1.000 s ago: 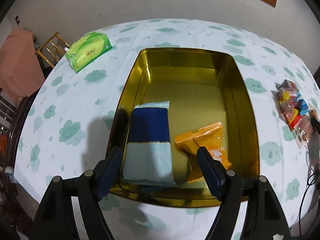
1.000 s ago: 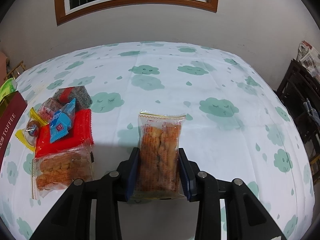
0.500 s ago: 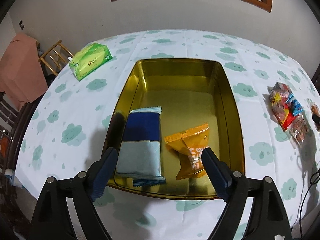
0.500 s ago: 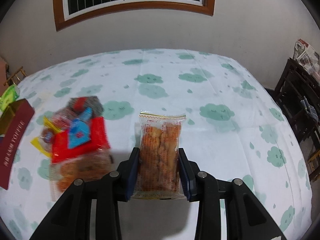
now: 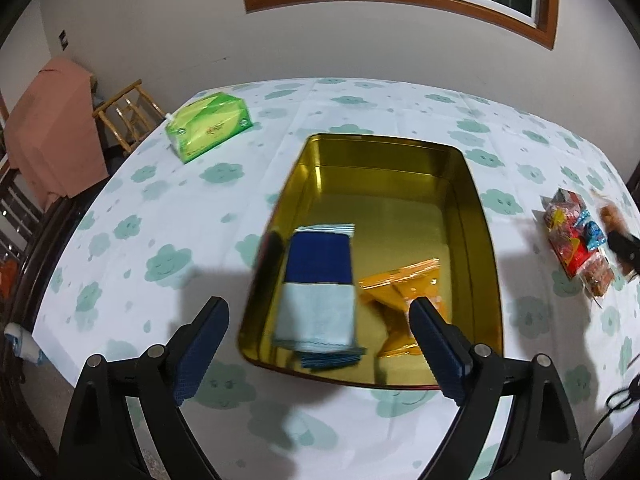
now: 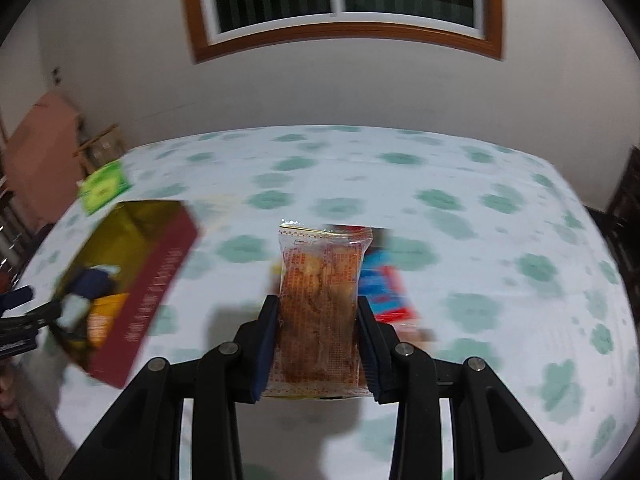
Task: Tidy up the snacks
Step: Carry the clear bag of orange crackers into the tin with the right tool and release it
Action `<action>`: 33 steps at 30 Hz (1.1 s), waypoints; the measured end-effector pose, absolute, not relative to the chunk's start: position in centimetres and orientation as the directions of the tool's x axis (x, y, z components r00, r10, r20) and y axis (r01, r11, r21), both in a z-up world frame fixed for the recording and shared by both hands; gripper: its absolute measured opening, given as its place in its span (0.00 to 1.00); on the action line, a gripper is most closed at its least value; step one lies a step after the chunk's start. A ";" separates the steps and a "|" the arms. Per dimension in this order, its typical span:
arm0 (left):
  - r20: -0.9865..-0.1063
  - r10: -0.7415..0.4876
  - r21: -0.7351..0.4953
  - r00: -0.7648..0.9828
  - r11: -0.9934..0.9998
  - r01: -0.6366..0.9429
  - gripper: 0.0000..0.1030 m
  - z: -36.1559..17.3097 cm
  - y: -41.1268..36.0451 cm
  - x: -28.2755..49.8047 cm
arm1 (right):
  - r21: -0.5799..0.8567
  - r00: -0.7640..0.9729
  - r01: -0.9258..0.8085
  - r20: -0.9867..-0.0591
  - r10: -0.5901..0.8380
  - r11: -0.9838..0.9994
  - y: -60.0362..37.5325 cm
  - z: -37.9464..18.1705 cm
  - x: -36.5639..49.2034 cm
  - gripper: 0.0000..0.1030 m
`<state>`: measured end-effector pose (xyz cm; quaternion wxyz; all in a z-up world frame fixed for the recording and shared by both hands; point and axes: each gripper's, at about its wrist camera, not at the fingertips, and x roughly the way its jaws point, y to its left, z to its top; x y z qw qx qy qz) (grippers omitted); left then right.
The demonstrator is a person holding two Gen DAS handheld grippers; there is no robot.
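Observation:
A gold tin (image 5: 478,216) lies open on the cloud-print table and holds a blue packet (image 5: 320,280) and an orange packet (image 5: 404,292). My left gripper (image 5: 316,328) is open and empty, above the tin's near edge. My right gripper (image 6: 316,316) is shut on a clear cracker packet (image 6: 320,300), held above the table. The tin shows in the right wrist view (image 6: 160,272) at the left, with red outer walls. A pile of loose snacks (image 5: 576,240) lies right of the tin; part of it shows behind the cracker packet (image 6: 384,288).
A green tissue pack (image 5: 208,126) lies at the table's far left. A wooden chair (image 5: 128,116) and a pink cloth (image 5: 52,140) stand beyond the left edge. A black cable (image 5: 624,396) lies at the near right edge. Dark furniture (image 6: 624,200) stands at the right.
My left gripper has pulled back and up from the tin, still open. My right gripper has swung left with the cracker packet, so the tin comes into its view.

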<state>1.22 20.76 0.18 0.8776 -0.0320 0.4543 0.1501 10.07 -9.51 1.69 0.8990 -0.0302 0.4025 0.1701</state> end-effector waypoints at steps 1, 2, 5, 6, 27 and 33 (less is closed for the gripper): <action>-0.806 0.237 0.080 0.542 0.951 -0.297 0.87 0.2 21.0 1.1 | 0.087 0.609 -0.354 -0.734 0.300 0.931 -8.4 1.8 9.8 0.36; -0.805 0.240 0.079 0.542 0.950 -0.303 0.87 0.3 21.3 0.9 | 0.093 0.598 -0.380 -0.734 0.321 0.920 -7.0 1.8 9.5 0.36; -0.806 0.242 0.067 0.540 0.944 -0.322 0.87 0.4 22.4 0.4 | 0.101 0.563 -0.463 -0.734 0.380 0.881 -2.6 2.0 8.4 0.36; -0.807 0.239 0.059 0.540 0.942 -0.329 0.87 0.4 22.8 0.2 | 0.100 0.556 -0.481 -0.733 0.391 0.871 -1.5 2.0 8.2 0.36; -0.831 0.263 0.055 0.490 0.915 -0.399 0.88 -0.9 27.1 -1.5 | 0.067 0.437 -0.619 -0.798 0.414 0.783 11.5 -0.8 7.4 0.36; -0.834 0.259 0.048 0.488 0.914 -0.403 0.88 -1.1 27.5 -1.3 | 0.051 0.430 -0.622 -0.812 0.395 0.782 12.0 -1.5 7.8 0.36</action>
